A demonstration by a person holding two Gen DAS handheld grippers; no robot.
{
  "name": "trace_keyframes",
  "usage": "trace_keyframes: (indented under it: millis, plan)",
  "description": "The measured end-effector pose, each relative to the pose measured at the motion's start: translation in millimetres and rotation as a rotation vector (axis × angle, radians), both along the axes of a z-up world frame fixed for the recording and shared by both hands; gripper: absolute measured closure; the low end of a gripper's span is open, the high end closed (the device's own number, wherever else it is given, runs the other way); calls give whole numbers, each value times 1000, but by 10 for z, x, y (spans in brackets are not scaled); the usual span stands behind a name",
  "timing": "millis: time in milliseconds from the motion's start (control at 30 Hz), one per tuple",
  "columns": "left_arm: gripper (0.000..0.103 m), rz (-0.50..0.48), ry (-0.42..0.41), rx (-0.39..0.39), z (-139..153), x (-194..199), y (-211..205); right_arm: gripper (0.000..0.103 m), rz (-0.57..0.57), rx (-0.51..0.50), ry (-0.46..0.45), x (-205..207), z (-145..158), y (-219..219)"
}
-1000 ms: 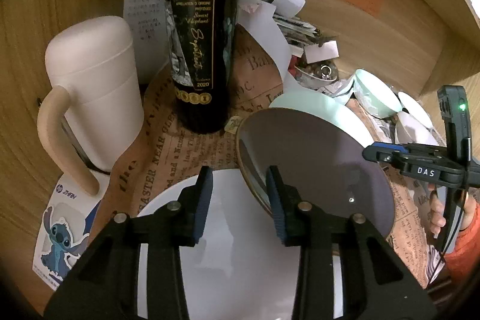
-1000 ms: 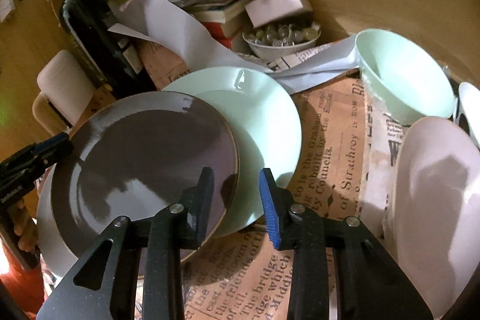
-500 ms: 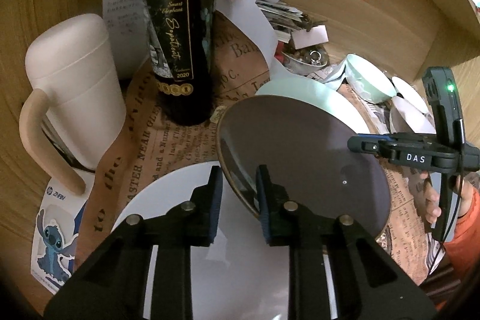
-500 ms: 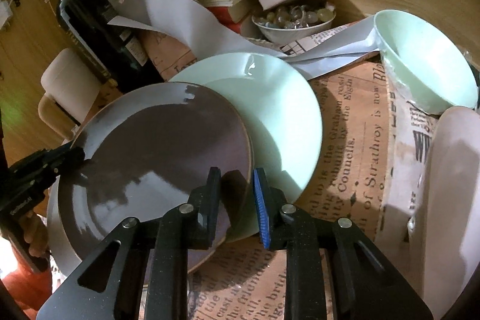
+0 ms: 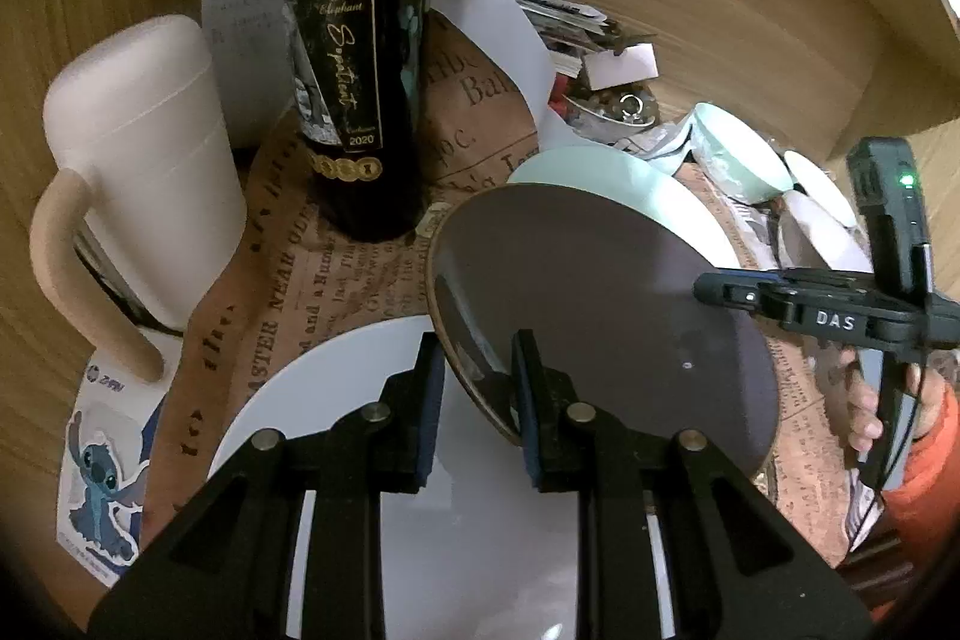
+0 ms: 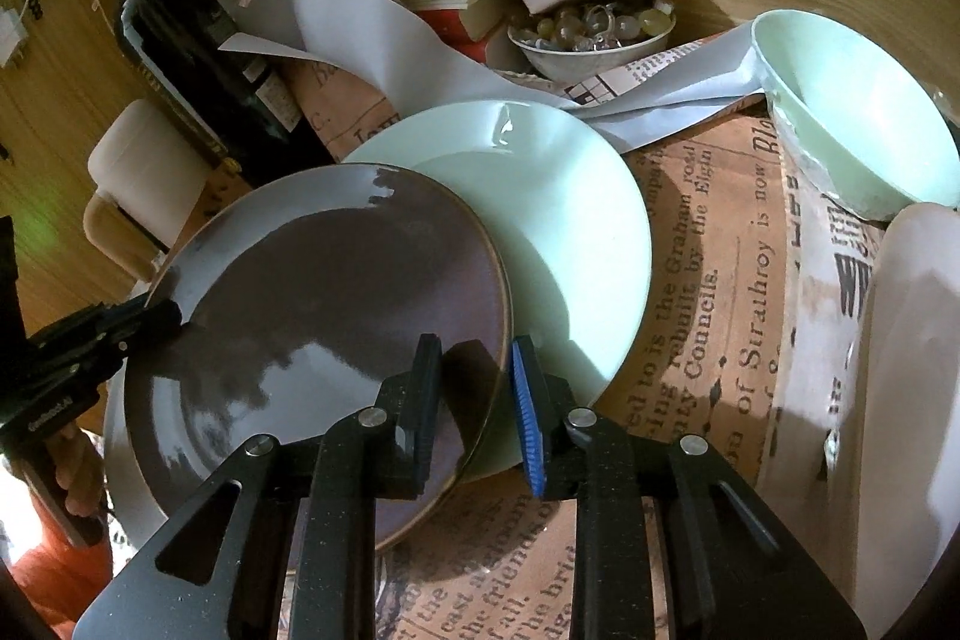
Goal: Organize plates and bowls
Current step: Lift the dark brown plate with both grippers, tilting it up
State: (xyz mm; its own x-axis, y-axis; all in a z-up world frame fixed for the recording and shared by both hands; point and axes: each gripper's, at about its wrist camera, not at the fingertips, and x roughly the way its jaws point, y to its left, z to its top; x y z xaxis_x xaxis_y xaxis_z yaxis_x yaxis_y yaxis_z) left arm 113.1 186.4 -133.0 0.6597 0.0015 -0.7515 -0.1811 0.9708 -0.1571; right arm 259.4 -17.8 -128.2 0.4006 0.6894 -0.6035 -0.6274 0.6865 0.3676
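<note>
Both grippers pinched the brown plate [image 6: 318, 316] at mid-frame: left gripper [image 5: 477, 388] and right gripper [image 6: 474, 394], jaws narrowed on opposite rims.

Left gripper [image 5: 478, 388] reaching forward from the near side, jaws drawn to a narrow gap, pinching the near rim of the brown plate [image 5: 600, 292], one pad on each face. Right gripper [image 6: 474, 400] likewise narrowed, clamped on the opposite rim, its tip coming in from the right in the left wrist view. Right hand [image 5: 870, 400] wrapped around its handle, fingers curled, orange sleeve at the wrist. Left hand [image 6: 72, 466] gripping its handle at the far left, orange sleeve below.
</note>
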Motion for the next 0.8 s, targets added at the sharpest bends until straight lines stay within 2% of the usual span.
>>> trace_keyframes:
  millis: [167,500,800]
  plan:
    - [81,12,8,-29,-3,-38,15,81,-23,-22,-58,-138,47,-4]
    - [81,22,-8,-16,47,-167,-69,81,-31,14,-71,-280,89,-124]
    - [81,13,-35,-34,114,-252,-174,81,-56,36,-88,-456,139,-320]
